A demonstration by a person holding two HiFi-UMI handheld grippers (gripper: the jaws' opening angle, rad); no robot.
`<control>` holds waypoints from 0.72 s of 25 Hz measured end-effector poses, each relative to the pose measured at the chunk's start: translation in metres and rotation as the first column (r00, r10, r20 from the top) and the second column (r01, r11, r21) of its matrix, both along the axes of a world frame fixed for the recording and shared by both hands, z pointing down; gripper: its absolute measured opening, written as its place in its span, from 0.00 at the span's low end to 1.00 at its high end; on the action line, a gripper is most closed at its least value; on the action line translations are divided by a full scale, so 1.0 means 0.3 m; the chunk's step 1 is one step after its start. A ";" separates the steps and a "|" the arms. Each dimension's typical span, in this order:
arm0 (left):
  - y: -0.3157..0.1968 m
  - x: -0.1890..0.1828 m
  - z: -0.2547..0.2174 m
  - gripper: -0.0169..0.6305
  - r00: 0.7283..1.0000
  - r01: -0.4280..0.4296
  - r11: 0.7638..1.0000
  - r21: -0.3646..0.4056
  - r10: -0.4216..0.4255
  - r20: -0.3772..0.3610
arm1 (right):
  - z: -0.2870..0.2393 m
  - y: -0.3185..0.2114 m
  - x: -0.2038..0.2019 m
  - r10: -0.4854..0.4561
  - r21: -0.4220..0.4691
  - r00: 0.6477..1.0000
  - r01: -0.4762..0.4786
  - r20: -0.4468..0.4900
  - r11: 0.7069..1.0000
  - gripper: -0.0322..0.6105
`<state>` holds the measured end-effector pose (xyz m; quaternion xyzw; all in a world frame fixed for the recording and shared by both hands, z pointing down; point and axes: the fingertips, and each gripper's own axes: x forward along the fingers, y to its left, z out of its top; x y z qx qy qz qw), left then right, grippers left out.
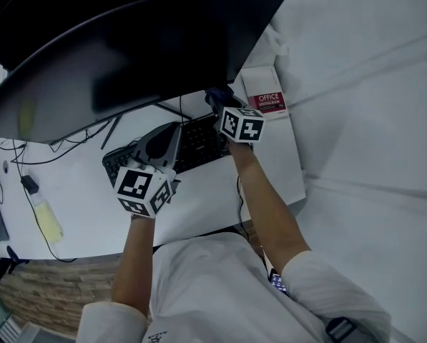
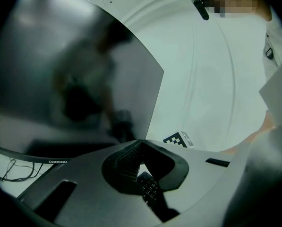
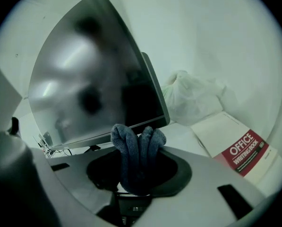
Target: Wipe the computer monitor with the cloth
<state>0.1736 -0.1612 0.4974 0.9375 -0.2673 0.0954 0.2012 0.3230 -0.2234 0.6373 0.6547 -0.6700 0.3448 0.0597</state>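
The dark computer monitor (image 1: 127,48) leans over the white desk (image 1: 84,191); its screen also fills the left gripper view (image 2: 70,74) and the right gripper view (image 3: 89,84). A bunched blue-grey cloth (image 3: 138,148) is clamped in my right gripper (image 3: 140,161). In the head view that gripper (image 1: 219,98) holds the cloth (image 1: 217,93) right at the monitor's lower right edge. My left gripper (image 1: 167,136) hovers over the keyboard, below the screen; its jaws (image 2: 138,144) are shut with nothing between them.
A black keyboard (image 1: 195,145) lies under both grippers. A book marked OFFICE (image 1: 264,95) sits at the right of the desk, with a white plastic bag (image 3: 192,98) behind it. Cables (image 1: 27,156) and a yellow item (image 1: 47,220) lie at the left.
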 end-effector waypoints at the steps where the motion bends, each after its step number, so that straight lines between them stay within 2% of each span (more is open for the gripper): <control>1: 0.004 0.011 0.000 0.04 1.000 -0.004 1.000 0.002 0.004 0.005 | 0.001 0.002 0.018 0.000 0.001 1.000 0.000 -0.009 1.000 0.27; 9: 0.026 0.096 -0.015 0.04 0.998 -0.040 0.999 0.026 0.039 0.040 | 0.004 0.022 0.132 0.032 0.020 0.999 -0.032 -0.026 0.999 0.27; 18: 0.064 0.173 -0.025 0.04 0.995 -0.079 0.997 0.023 0.077 0.060 | -0.012 0.034 0.240 0.015 0.029 0.993 -0.011 -0.120 1.000 0.27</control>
